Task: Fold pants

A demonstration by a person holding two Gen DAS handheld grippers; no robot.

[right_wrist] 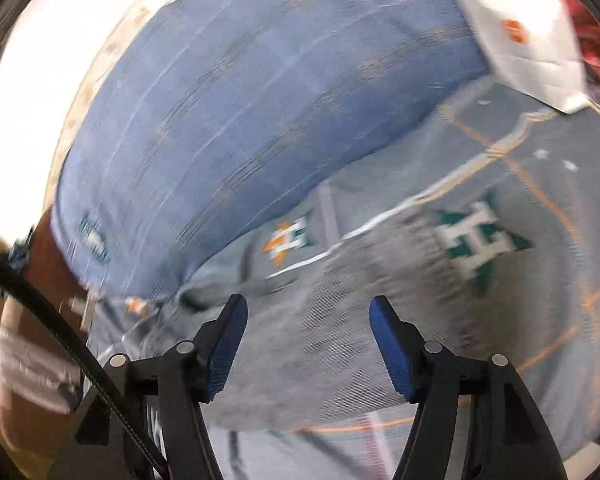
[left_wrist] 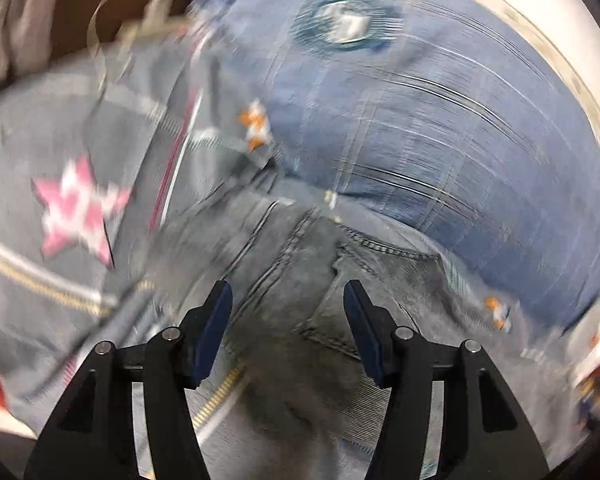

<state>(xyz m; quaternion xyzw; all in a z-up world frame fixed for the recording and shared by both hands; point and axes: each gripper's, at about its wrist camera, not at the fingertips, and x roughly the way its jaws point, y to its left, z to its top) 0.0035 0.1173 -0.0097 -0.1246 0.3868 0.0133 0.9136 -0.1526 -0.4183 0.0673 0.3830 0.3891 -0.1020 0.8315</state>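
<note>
Both views are smeared by motion. The left tongs [left_wrist: 288, 300] hang spread and empty just above the grey pants [left_wrist: 300, 340], over a stitched pocket; the right tongs [right_wrist: 308, 316] gape too, holding nothing, over the star-print bedspread [right_wrist: 520, 340]. Beyond lies a blue pillow [left_wrist: 440, 140]. Risk: closing now could pinch only 1 layer, or catch bedspread with denim, skewing the fold.

Right gripper [right_wrist: 308, 312] fingers apart over blurred grey pants [right_wrist: 340, 344]; blue pillow [right_wrist: 260, 100] beyond.
</note>
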